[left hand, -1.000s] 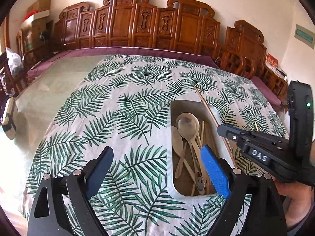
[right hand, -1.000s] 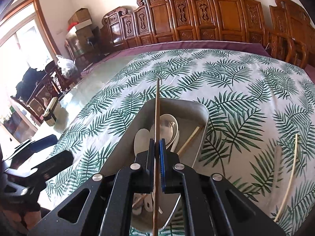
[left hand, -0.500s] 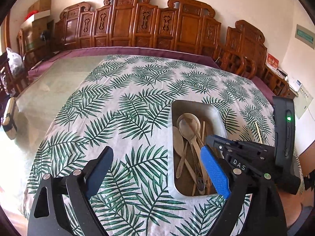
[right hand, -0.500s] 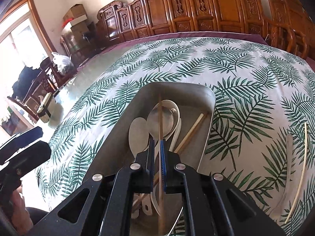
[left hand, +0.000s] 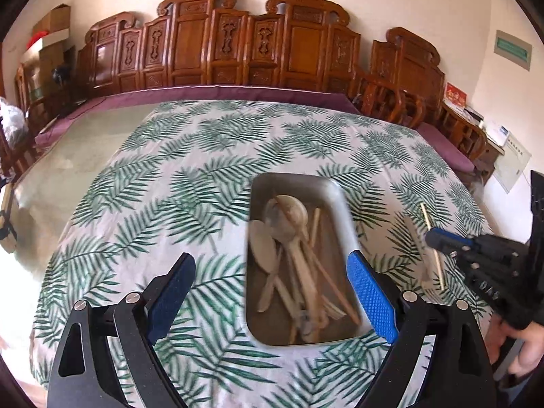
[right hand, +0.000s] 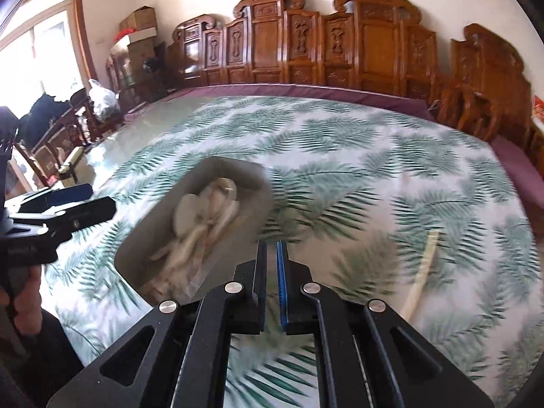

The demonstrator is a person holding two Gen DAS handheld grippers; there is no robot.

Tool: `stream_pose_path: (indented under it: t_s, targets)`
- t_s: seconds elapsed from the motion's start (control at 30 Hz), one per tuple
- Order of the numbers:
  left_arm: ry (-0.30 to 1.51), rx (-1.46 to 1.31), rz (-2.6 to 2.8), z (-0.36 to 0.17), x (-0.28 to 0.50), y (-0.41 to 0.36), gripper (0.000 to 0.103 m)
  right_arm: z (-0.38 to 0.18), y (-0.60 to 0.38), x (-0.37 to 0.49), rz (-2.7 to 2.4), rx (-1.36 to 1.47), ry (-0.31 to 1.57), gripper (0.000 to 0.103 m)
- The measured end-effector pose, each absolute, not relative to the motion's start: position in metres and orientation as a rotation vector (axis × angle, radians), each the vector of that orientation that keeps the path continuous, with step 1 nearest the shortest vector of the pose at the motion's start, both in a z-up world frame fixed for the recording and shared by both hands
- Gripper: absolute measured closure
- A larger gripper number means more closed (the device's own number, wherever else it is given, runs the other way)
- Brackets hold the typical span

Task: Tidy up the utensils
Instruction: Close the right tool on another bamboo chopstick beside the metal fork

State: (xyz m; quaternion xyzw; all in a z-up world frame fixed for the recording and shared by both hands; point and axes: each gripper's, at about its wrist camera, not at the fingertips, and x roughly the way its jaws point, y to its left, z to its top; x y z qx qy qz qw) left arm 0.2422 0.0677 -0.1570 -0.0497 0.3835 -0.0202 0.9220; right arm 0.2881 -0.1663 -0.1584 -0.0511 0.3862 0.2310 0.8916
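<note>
Left claw wide above tray rim, right claw narrow (empty), open tablecloth beyond

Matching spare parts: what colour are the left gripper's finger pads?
Blue, textured pads on black fingers; clearest in the left wrist view.

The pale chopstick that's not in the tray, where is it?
In the left wrist view the pale chopstick lies on the leafy tablecloth, right of the metal tray, beside the right gripper.
</note>
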Motion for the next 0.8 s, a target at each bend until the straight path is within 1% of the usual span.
stream_pose_path:
  t_s: [0.03,0.2,0.37,0.6,0.8]
  targets:
    - [0.787,-0.099,-0.049,-0.158,0.243,0.063,0.010,-0.158,-0.177,0.288,0.460,-0.118,0.799,0.095]
    - [0.778,-0.069,-0.078,-0.160,0.244,0.039,0.009,-0.170,-0.224,0.295,0.371,-0.135,0.815,0.092]
    - [0.774,-0.050,-0.103,-0.162,0.243,0.020,0.009,-0.197,-0.250,0.308,0.312,-0.103,0.868,0.082]
    - [0.776,-0.026,-0.133,-0.165,0.238,0.002,0.009,-0.232,-0.256,0.324,0.261,-0.079,0.956,0.080]
    - [0.774,-0.004,-0.151,-0.167,0.232,-0.012,0.009,-0.245,-0.254,0.328,0.278,-0.088,1.006,0.080]
